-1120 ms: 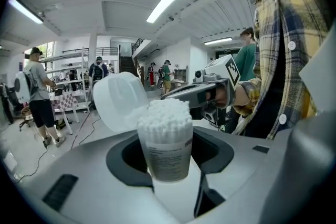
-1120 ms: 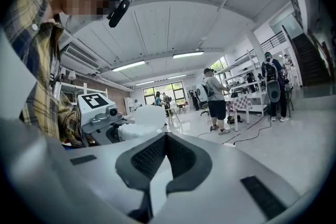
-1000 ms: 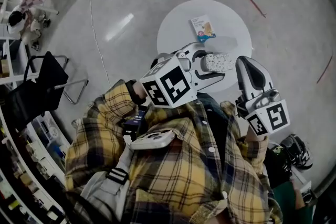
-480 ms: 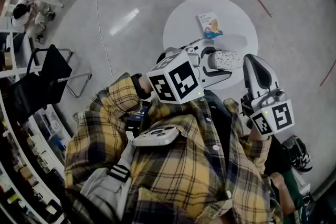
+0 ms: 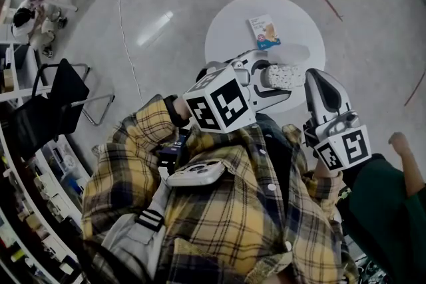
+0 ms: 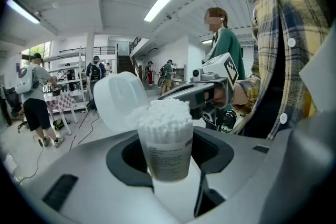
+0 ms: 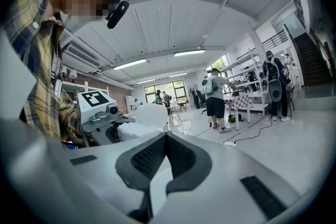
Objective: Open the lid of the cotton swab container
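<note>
left gripper (image 5: 266, 80) clamped on container (image 6: 167, 147) body; lid (image 6: 119, 101) flipped back, probably hinged. light, thin plastic, crushable: grip low. right gripper (image 7: 166, 148) jaws together, empty.

Your tub (image 6: 157, 136) is a clear, round plastic cup with a printed label (image 6: 168, 160) on its side. It sits clamped between the jaws of your left gripper (image 6: 169, 170), standing up along them with its open mouth facing away from the gripper body. It is packed full of white swabs (image 6: 164, 112), whose tips bulge in a dome above the rim. The lid (image 6: 119, 99) is a cloudy white dome and stands open. In the left gripper view it tilts up and back at the tub's left side, with its lower edge at the rim and the mouth fully uncovered.
</note>
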The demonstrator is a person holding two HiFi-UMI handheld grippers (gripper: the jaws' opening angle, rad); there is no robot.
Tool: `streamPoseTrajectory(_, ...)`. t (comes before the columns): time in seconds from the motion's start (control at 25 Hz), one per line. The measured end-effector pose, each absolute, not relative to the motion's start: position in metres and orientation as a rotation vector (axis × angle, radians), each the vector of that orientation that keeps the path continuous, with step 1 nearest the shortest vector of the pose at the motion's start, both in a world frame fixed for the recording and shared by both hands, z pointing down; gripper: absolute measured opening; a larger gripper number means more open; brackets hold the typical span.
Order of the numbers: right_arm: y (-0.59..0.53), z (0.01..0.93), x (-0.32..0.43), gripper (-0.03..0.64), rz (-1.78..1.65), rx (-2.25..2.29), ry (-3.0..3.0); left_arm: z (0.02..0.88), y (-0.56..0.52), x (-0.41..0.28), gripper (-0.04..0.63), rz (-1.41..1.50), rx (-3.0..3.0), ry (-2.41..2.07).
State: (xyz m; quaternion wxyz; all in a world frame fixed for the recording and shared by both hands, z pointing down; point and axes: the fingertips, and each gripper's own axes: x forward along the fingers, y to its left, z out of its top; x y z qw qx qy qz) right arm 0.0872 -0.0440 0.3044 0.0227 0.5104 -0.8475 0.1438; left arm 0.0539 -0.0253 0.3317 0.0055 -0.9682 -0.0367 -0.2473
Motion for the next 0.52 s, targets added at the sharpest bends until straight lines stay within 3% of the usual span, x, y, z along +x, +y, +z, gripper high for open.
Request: streamPoseTrajectory(0.52, -0.0423, 0.3110, 0.0886, 0.015, 0.475, 1.588, -2.617, 0.3365, -0.0196, 0.0562, 0.221, -0.786, -3.028, -0.150)
